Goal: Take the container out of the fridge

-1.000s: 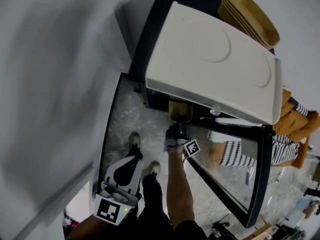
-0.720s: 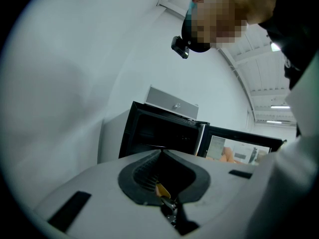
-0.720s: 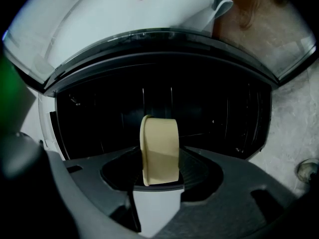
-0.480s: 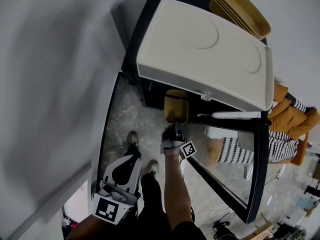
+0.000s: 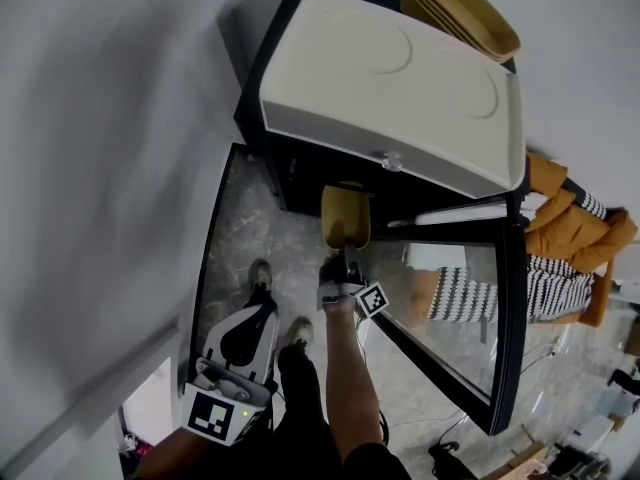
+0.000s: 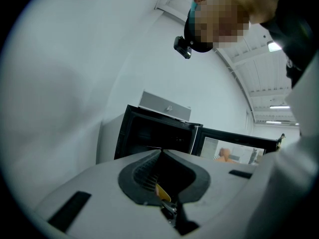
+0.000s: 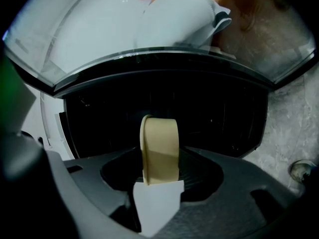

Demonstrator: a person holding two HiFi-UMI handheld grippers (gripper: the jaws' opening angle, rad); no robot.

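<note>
A tan container (image 5: 345, 218) hangs just outside the dark opening of the small black fridge (image 5: 300, 183). My right gripper (image 5: 345, 258) is shut on its near end. In the right gripper view the container (image 7: 160, 148) stands upright between the jaws of the right gripper (image 7: 159, 169), with the fridge interior (image 7: 224, 118) behind it. My left gripper (image 5: 262, 313) hangs low at the left, away from the fridge, with nothing in it. In the left gripper view the jaws of the left gripper (image 6: 160, 152) meet at their tips and point toward the fridge (image 6: 149, 133).
The glass fridge door (image 5: 455, 308) stands swung open to the right of my right arm. A white lidded box (image 5: 390, 88) and a stack of yellow bowls (image 5: 460, 13) rest on top of the fridge. The person's shoes (image 5: 262, 278) stand on the marble floor. Orange and striped fabric (image 5: 570, 248) lies at the right.
The right gripper has drawn the container out from under the fridge's top toward the person, so more of it shows. The left gripper has barely shifted.
</note>
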